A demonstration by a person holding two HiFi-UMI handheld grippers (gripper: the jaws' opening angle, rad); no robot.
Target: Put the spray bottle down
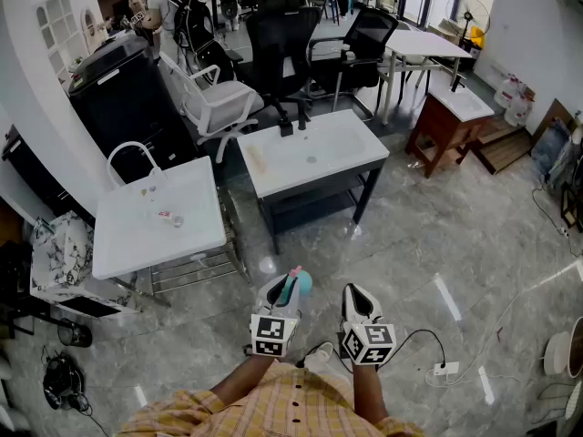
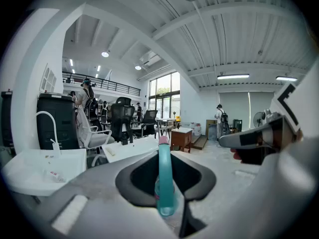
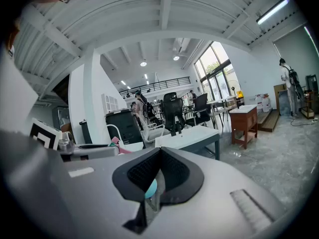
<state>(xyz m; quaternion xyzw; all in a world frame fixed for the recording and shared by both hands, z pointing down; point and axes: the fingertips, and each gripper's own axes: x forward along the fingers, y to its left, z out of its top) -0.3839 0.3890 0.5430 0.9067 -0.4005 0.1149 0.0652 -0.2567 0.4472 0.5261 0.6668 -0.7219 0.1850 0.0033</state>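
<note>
The spray bottle (image 1: 297, 285) is teal with a pink tip and hangs above the grey floor just in front of me. My left gripper (image 1: 282, 291) is shut on it. In the left gripper view the bottle (image 2: 164, 176) stands upright as a teal strip between the two dark pads (image 2: 137, 178), which press on its sides. My right gripper (image 1: 358, 297) is level with the left one, a hand's width to its right, its jaws shut. In the right gripper view (image 3: 158, 180) a small patch of teal shows low in the slit; I cannot tell what it is.
A white basin table with a curved tap (image 1: 159, 221) stands ahead on the left. A white table on dark legs (image 1: 314, 157) stands ahead in the middle. Behind are office chairs (image 1: 282, 39), a black cabinet (image 1: 123, 89) and a brown desk (image 1: 451, 121). A power strip (image 1: 444, 369) lies on the floor at the right.
</note>
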